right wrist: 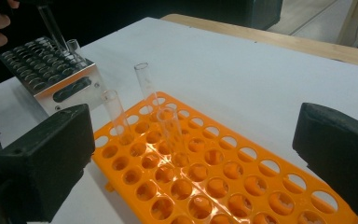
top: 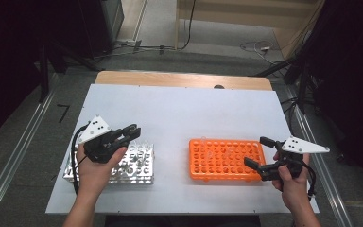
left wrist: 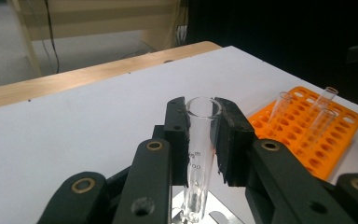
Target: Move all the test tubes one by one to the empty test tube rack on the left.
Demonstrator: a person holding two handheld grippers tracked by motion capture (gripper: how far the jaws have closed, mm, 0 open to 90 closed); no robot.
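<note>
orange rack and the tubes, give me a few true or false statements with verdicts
1. The left gripper is shut on a clear tube. True.
2. The orange rack holds three tubes. True.
3. The right gripper is shut on a tube. False: its jaws stand wide open with nothing between them, beside the orange rack.
4. The orange rack is full of tubes. False: most of its holes are empty.
5. A metal rack lies on the table, to the left of the orange one in the high view. True.
</note>
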